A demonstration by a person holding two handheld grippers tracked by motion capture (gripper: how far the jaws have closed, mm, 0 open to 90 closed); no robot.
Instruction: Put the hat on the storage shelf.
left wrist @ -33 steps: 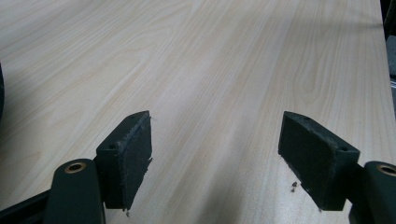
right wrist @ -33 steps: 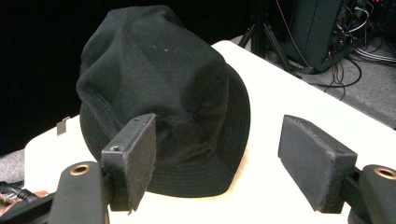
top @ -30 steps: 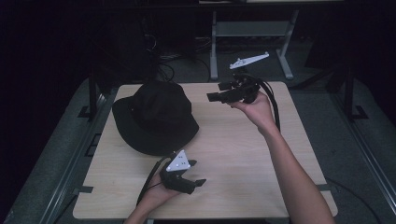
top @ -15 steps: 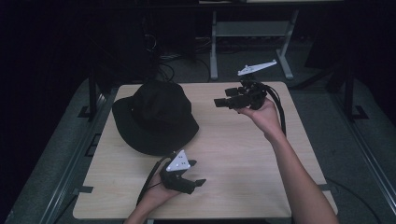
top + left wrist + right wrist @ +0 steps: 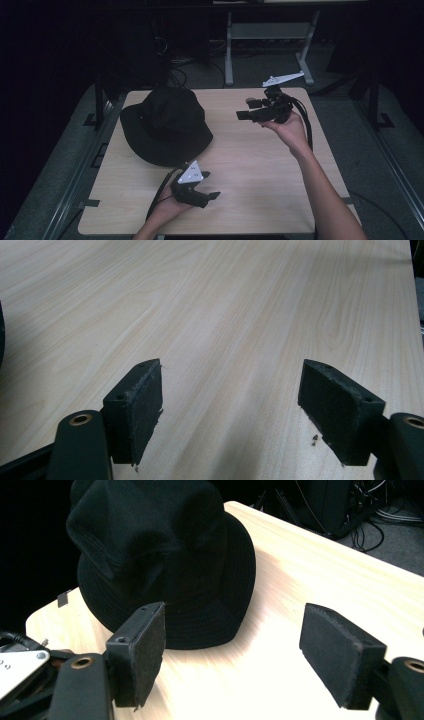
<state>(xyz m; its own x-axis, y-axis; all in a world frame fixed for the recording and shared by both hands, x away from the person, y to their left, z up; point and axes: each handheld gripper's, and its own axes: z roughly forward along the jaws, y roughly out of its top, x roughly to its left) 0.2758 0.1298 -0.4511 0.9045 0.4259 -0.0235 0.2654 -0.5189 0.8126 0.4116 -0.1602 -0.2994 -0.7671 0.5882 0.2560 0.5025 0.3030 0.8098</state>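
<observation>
Barely started, I'd say: the black hat is sitting untouched at about 10 o'clock on the bench. The right hand-held gripper is aiming at it, released and empty; the left hand-held gripper is idling at 6 o'clock, also spread wide.

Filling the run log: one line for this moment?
left gripper: open, empty, low over table | right gripper: open, empty, raised, facing black hat | hat: on table, untouched

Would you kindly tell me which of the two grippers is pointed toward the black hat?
The right gripper, held above the table's far right, aims its open jaws at the black bucket hat. The left gripper, near the front edge, faces bare tabletop.
</observation>
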